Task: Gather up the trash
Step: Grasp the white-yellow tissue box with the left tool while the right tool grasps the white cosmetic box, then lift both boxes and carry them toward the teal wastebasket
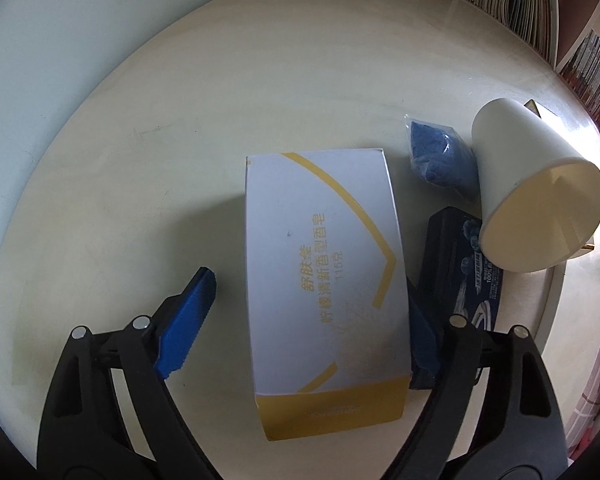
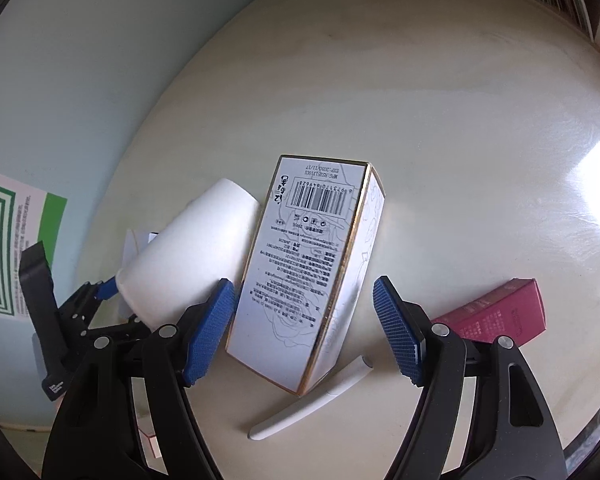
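Observation:
A white soap box with yellow stripes (image 1: 320, 264) lies flat on the pale round table (image 1: 180, 120), between the fingers of my left gripper (image 1: 308, 284). The right pad sits against the box's side, the left pad (image 1: 188, 320) stands clear of it, so the gripper is open. In the right wrist view, a white box with gold edges and a barcode (image 2: 300, 276) lies between the fingers of my right gripper (image 2: 304, 282). The gripper is open, with a clear gap at its right pad (image 2: 396, 332).
A white paper cup (image 1: 540, 192) (image 2: 192, 252) lies on its side, beside a bagged blue wad (image 1: 436, 156) and a dark box (image 1: 460, 264). A pink box (image 2: 500, 316) and a white paper stick (image 2: 312, 400) lie nearby. Bookshelves (image 1: 540, 8) stand beyond the table.

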Action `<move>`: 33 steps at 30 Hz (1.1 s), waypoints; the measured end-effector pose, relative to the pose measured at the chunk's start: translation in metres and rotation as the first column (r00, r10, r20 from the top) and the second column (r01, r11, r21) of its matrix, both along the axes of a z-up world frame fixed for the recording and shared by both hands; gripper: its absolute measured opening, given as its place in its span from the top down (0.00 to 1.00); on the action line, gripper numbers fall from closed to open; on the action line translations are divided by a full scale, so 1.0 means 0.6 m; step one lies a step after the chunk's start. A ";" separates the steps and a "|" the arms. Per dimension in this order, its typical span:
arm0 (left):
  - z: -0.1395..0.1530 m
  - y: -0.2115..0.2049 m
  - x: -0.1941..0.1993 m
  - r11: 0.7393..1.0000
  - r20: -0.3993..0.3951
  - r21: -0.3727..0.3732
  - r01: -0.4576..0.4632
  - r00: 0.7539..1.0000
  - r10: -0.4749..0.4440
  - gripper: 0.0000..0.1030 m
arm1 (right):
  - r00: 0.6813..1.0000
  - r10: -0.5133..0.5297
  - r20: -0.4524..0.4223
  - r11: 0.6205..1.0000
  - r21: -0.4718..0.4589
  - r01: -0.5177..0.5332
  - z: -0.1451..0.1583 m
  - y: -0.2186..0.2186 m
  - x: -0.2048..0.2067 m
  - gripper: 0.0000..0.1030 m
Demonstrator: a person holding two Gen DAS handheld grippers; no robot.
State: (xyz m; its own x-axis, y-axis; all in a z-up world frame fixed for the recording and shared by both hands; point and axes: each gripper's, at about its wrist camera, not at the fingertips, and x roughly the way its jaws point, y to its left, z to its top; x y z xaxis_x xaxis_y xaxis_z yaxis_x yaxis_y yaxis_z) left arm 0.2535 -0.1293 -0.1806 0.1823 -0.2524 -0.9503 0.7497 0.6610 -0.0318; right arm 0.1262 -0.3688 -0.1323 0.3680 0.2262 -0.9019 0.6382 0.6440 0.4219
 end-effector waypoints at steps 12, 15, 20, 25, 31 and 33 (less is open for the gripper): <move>0.007 -0.002 0.033 1.000 0.017 -0.021 -0.014 1.000 0.014 0.41 | 1.000 0.010 -0.007 1.000 0.002 -0.010 0.002 -0.002 -0.006 0.44; 0.007 0.003 0.036 1.000 0.019 -0.018 -0.020 1.000 0.020 0.42 | 1.000 0.002 0.014 1.000 0.008 -0.002 0.011 -0.010 -0.018 0.48; 0.021 0.006 0.028 0.999 0.041 -0.017 -0.029 0.999 0.029 0.42 | 0.999 -0.023 0.049 1.000 0.012 0.023 0.030 -0.020 -0.038 0.48; 0.053 0.009 0.020 1.000 0.094 -0.015 -0.018 0.995 0.019 0.42 | 0.997 -0.025 0.075 1.000 0.012 0.024 0.046 -0.028 -0.058 0.48; 0.100 0.015 0.012 1.000 0.140 -0.018 -0.026 0.990 0.028 0.42 | 0.991 -0.050 0.126 0.999 0.026 0.047 0.071 -0.038 -0.086 0.48; 0.111 0.015 0.006 1.000 0.159 -0.015 -0.026 0.987 0.028 0.42 | 0.988 -0.056 0.141 0.998 0.030 0.052 0.077 -0.041 -0.090 0.48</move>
